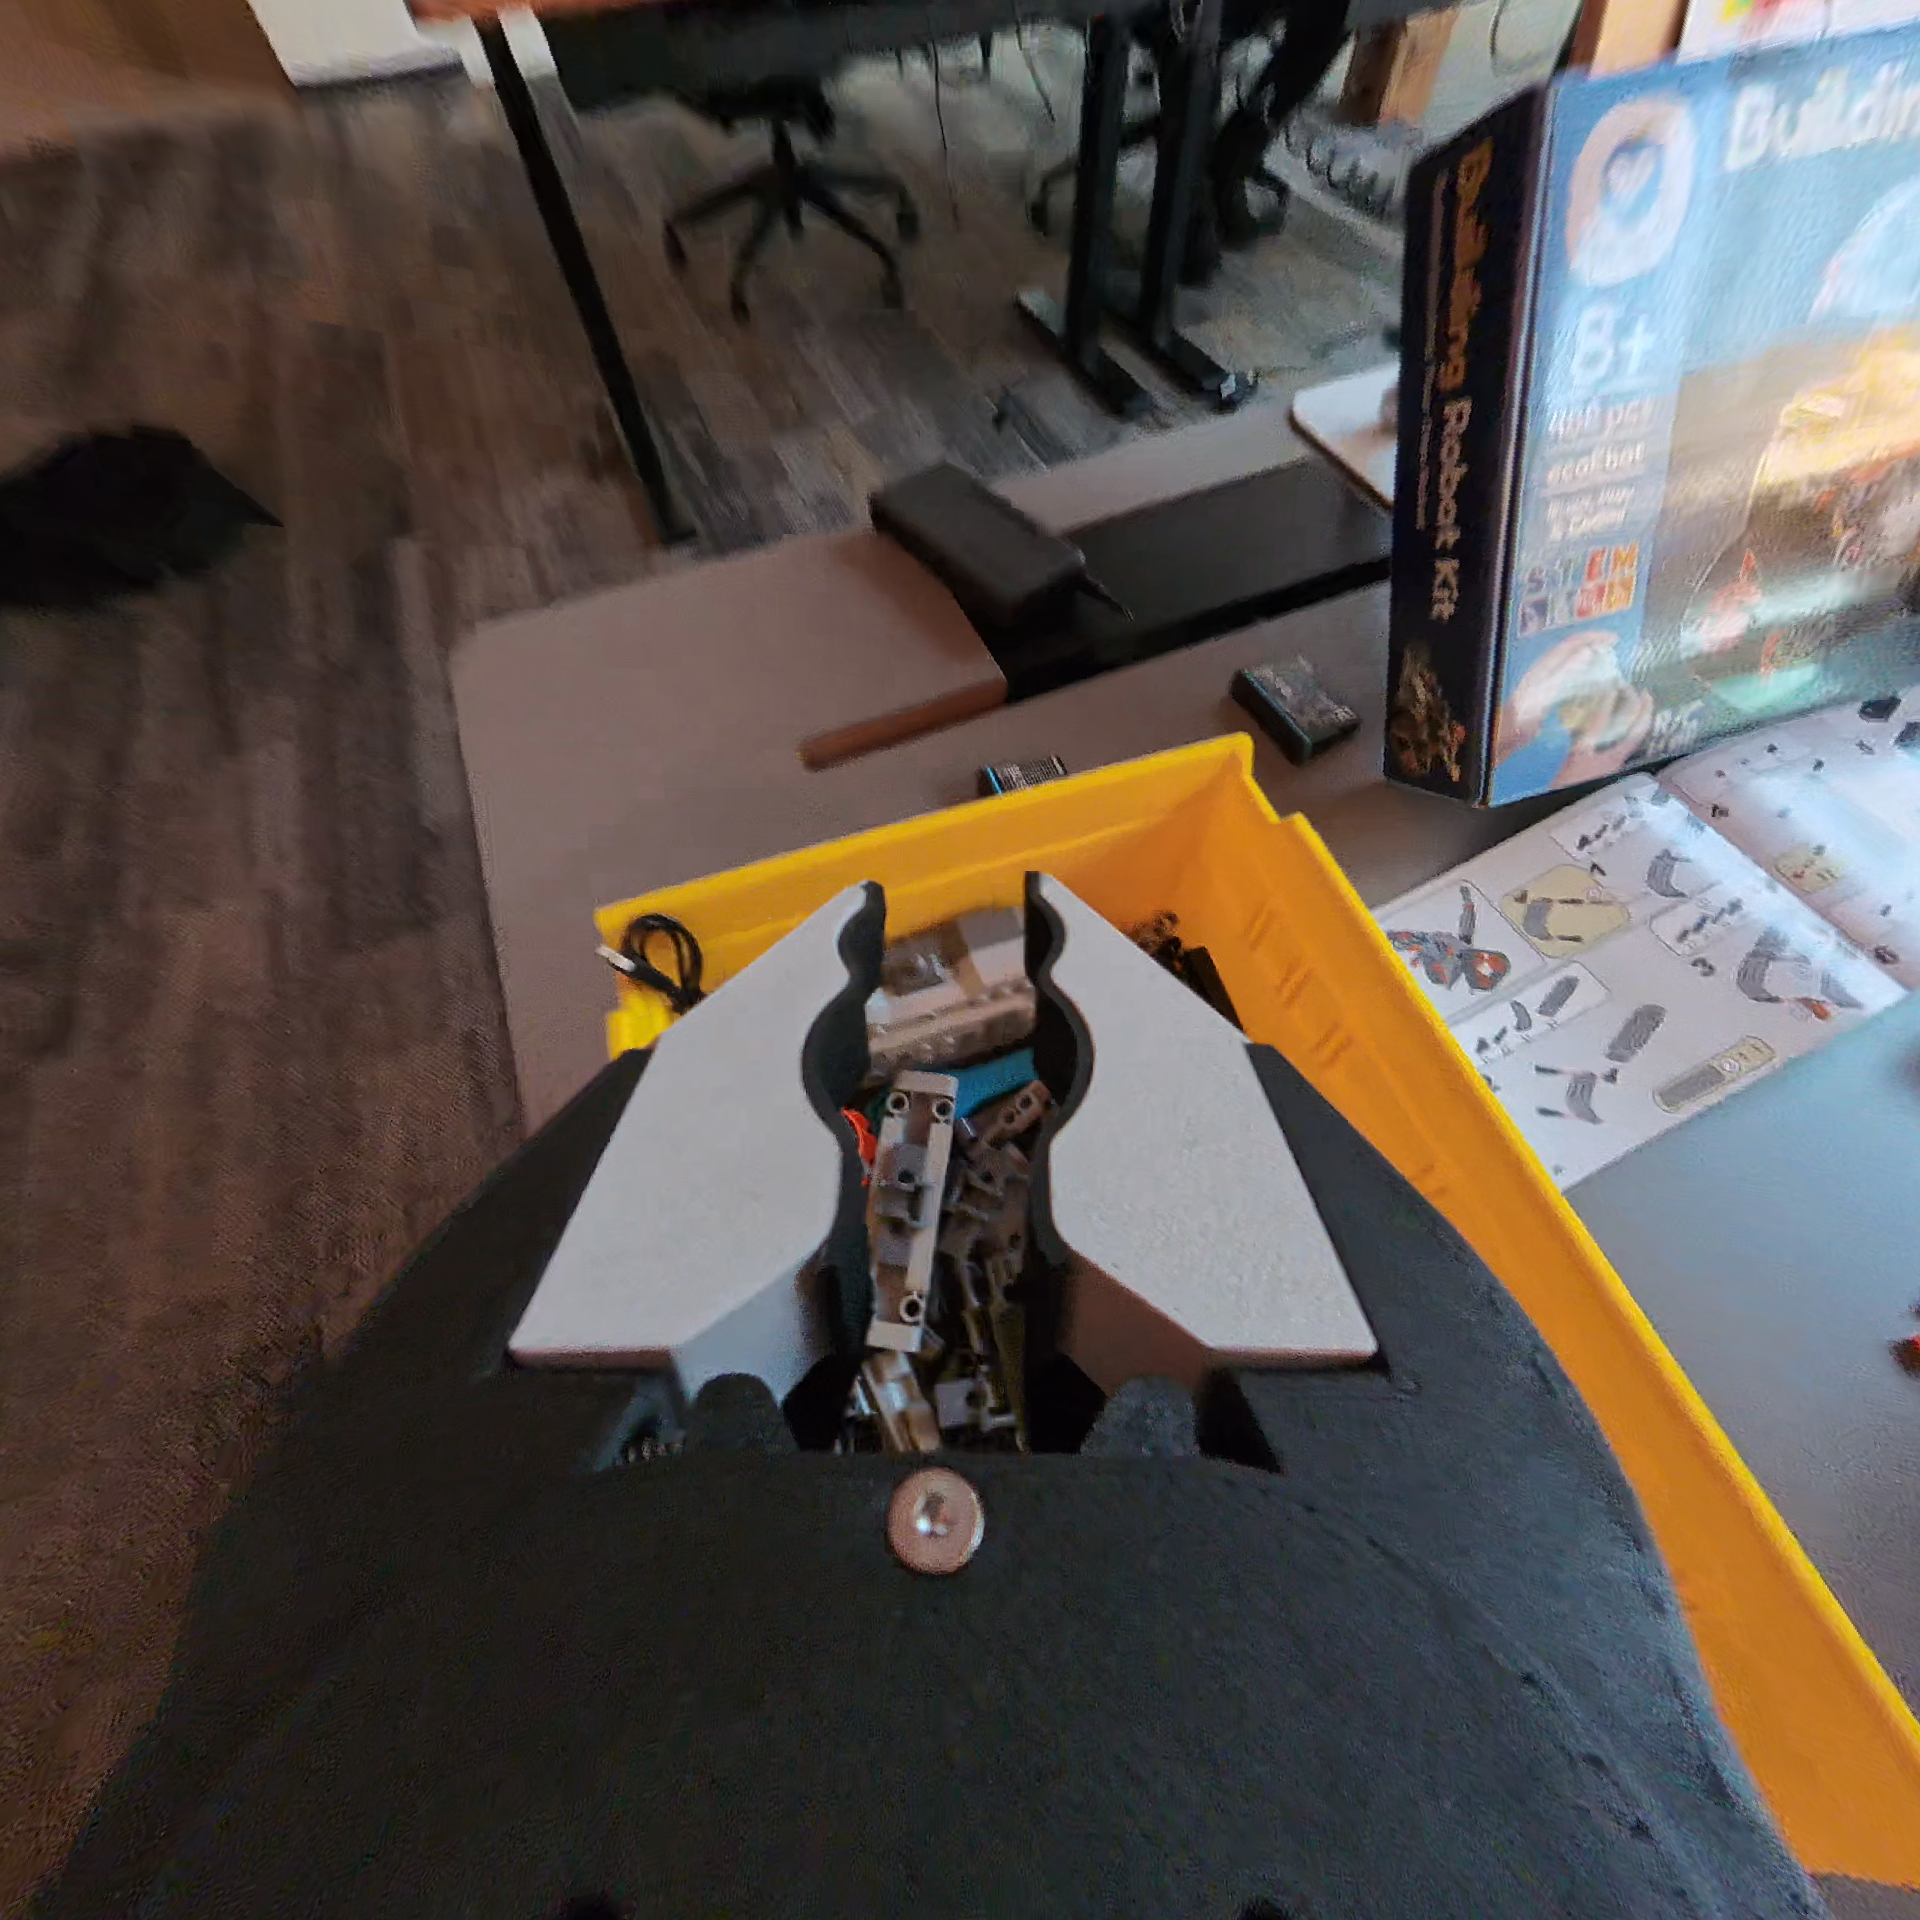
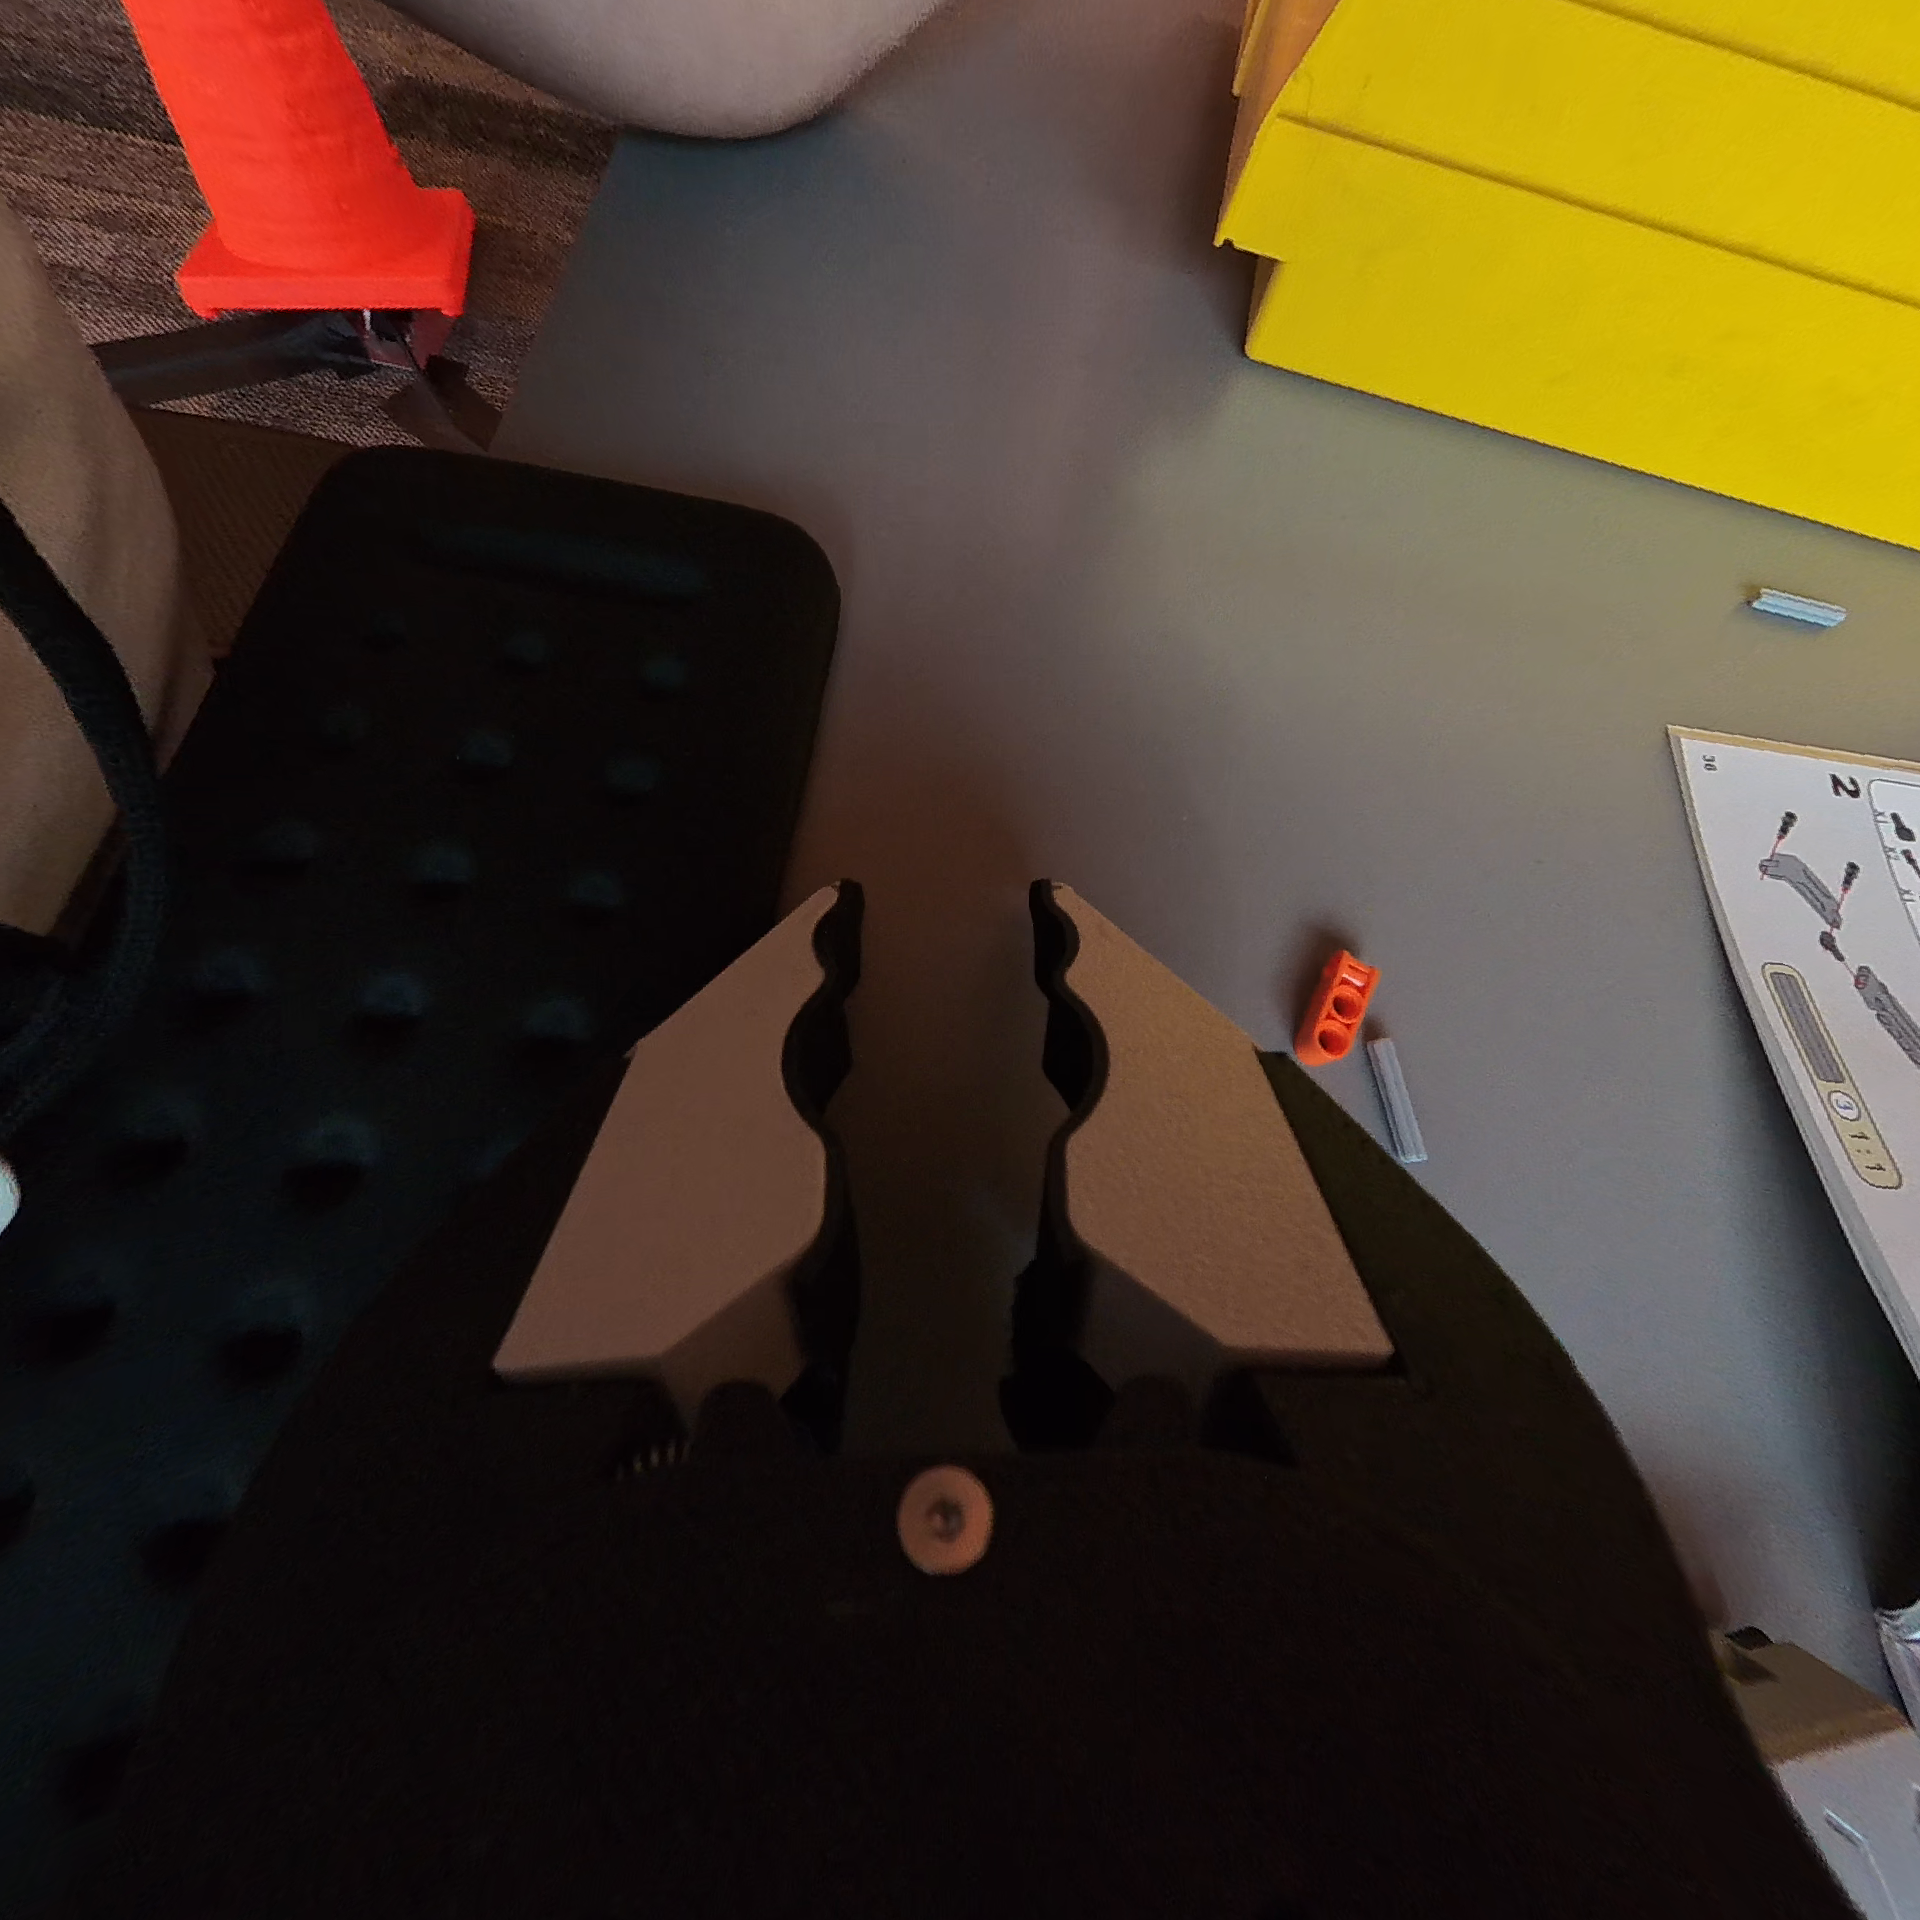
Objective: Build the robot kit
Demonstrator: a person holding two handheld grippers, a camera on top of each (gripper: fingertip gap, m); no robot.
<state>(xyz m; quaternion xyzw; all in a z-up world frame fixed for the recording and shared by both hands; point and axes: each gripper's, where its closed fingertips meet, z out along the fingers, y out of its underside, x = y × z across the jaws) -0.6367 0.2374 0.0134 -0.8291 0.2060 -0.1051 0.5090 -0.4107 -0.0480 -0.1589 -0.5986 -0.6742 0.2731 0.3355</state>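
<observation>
Here the left gripper [image 1: 954,914] hangs released above the yellow bin [image 1: 1340,935] of small, stiff, light plastic parts, easiest pinched across flat sides, while the right gripper [image 2: 945,914], also released and empty, hovers over the grey surface [image 2: 1143,623] near an orange brick [image 2: 1337,1009].

The left gripper [image 1: 954,894], fingers [image 1: 727,1122] parted, hangs over a yellow bin [image 1: 1340,935] of grey building pieces [image 1: 914,1195].
</observation>
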